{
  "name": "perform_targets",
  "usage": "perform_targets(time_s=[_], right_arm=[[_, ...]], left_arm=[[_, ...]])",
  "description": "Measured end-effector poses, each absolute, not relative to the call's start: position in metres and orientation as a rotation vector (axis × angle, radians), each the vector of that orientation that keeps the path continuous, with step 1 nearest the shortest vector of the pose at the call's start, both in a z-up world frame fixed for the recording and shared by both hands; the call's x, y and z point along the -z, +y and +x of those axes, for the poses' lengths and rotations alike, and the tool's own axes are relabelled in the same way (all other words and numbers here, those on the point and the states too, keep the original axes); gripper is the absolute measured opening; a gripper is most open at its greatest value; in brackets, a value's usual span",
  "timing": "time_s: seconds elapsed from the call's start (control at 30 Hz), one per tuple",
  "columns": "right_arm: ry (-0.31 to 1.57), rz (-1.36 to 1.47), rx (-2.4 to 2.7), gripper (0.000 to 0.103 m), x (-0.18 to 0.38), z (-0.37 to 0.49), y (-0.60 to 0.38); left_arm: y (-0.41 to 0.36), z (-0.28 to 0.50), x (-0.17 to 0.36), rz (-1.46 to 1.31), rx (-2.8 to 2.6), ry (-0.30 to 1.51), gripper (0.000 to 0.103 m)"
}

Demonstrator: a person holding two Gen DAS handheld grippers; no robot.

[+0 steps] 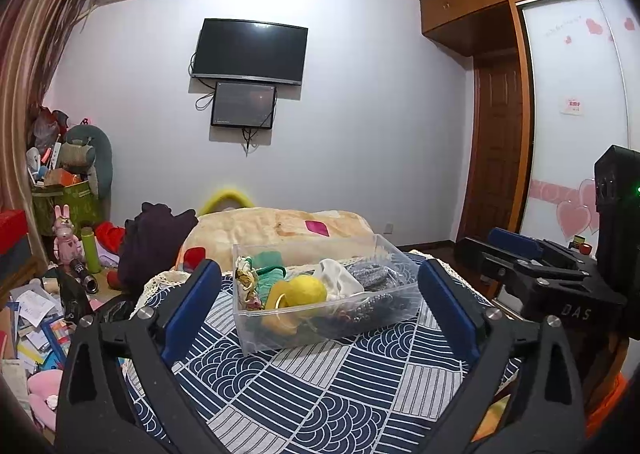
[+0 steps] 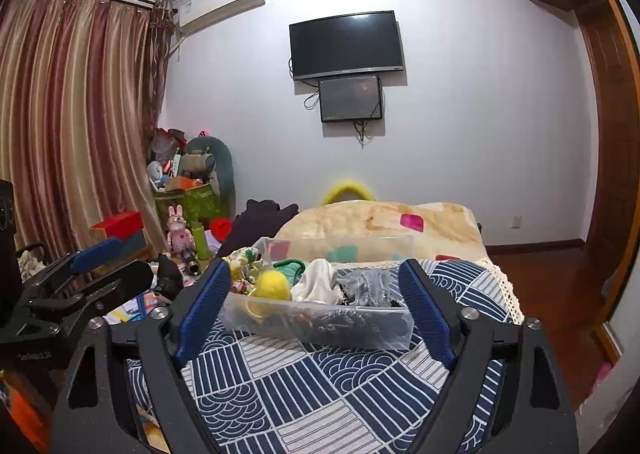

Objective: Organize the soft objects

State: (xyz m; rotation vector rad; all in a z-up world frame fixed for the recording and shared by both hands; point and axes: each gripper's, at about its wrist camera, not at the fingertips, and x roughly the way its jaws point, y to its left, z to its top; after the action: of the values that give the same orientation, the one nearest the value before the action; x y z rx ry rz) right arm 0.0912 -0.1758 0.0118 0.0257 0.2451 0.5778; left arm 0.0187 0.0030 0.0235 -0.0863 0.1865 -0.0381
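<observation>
A clear plastic bin (image 1: 280,338) sits on a navy and white patterned cloth (image 1: 320,386). It holds soft items: a yellow plush piece (image 1: 306,289), a white cloth (image 1: 338,278), a green fabric (image 1: 270,268) and dark grey knit pieces (image 1: 372,274). My left gripper (image 1: 320,314) is open and empty, its blue pads on either side of the bin, short of it. In the right wrist view the bin (image 2: 320,326) lies ahead, with the yellow plush (image 2: 274,284) and white cloth (image 2: 318,280) inside. My right gripper (image 2: 316,314) is open and empty.
The right gripper shows at the right edge of the left wrist view (image 1: 540,262), and the left gripper at the left of the right wrist view (image 2: 80,274). A beige quilt (image 1: 280,230) lies behind the bin. A dark garment (image 1: 154,238), toys and papers (image 1: 36,326) clutter the left.
</observation>
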Motion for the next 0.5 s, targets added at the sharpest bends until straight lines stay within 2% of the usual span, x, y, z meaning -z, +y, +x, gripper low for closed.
perform_targets(time_s=[0.5], right_arm=[[0.233,0.03,-0.561,0.098,-0.0119,0.0921,-0.1788]], left_arm=[[0.0049,0.0211,-0.0212,-0.095,0.025,0.191,0.103]])
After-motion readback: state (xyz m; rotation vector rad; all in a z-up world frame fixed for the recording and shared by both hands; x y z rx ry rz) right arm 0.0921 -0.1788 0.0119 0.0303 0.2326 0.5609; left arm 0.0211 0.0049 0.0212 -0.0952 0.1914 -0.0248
